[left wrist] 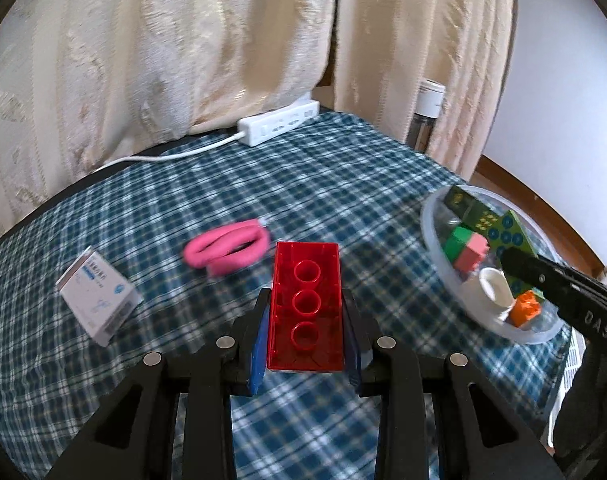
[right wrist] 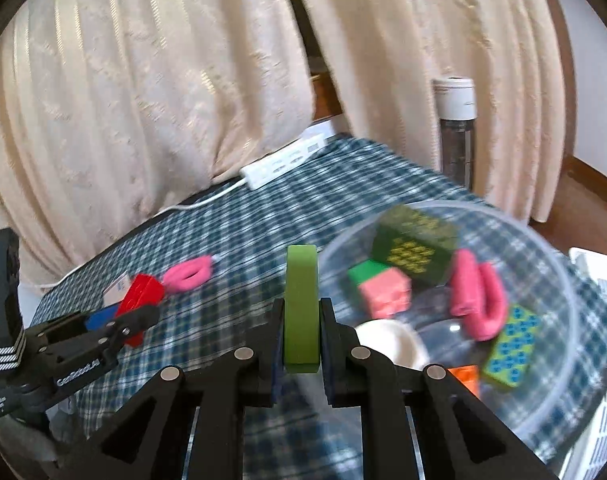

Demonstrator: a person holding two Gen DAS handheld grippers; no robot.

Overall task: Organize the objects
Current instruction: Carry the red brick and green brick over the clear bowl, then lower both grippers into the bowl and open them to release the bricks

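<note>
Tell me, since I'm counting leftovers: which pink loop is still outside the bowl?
The pink loop on the cloth, beside the white box; the other lies in the bowl.

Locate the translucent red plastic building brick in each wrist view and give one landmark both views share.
Left wrist view: the translucent red plastic building brick sits lower centre, clamped in the left gripper.
Right wrist view: same brick, left of centre, beside the pink loop.
Shared landmark: white power strip by the curtain.
</note>
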